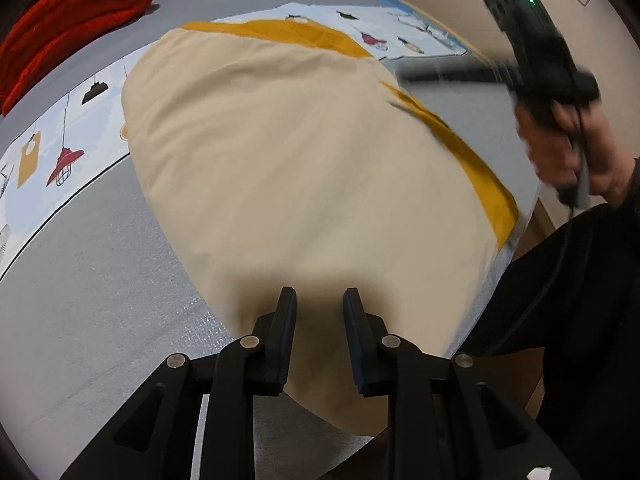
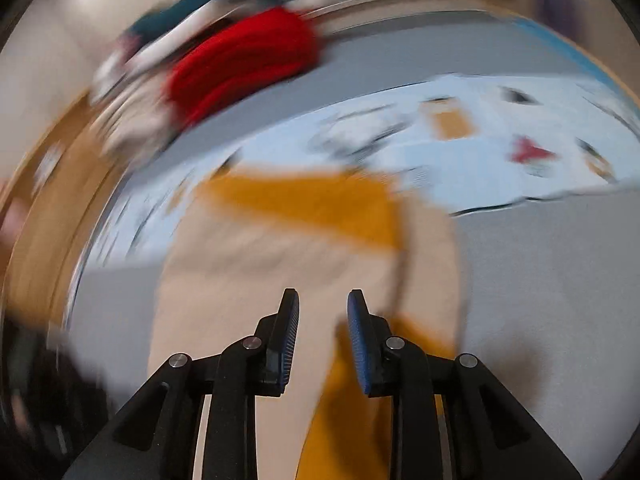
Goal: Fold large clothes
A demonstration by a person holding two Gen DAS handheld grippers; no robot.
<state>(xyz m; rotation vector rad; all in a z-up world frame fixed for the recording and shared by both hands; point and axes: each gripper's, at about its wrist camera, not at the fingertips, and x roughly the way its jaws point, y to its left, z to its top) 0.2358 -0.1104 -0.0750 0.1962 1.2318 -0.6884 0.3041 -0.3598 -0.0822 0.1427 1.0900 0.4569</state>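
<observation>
A large beige garment (image 1: 288, 160) with mustard-yellow panels (image 1: 480, 168) lies folded on the grey table (image 1: 88, 300). My left gripper (image 1: 319, 294) is open just above the garment's near end, holding nothing. The right gripper's body (image 1: 540, 48) shows in the left wrist view, held in a hand up at the right, off the cloth. In the blurred right wrist view my right gripper (image 2: 323, 296) is open and empty above the beige garment (image 2: 248, 280) and its yellow part (image 2: 320, 204).
A folded red knit (image 1: 68, 20) lies at the table's far left, also in the right wrist view (image 2: 248, 60). A pale blue printed cloth (image 1: 48, 148) lies under the garment. The table edge (image 1: 496, 272) runs along the right, by the person's dark clothing (image 1: 580, 320).
</observation>
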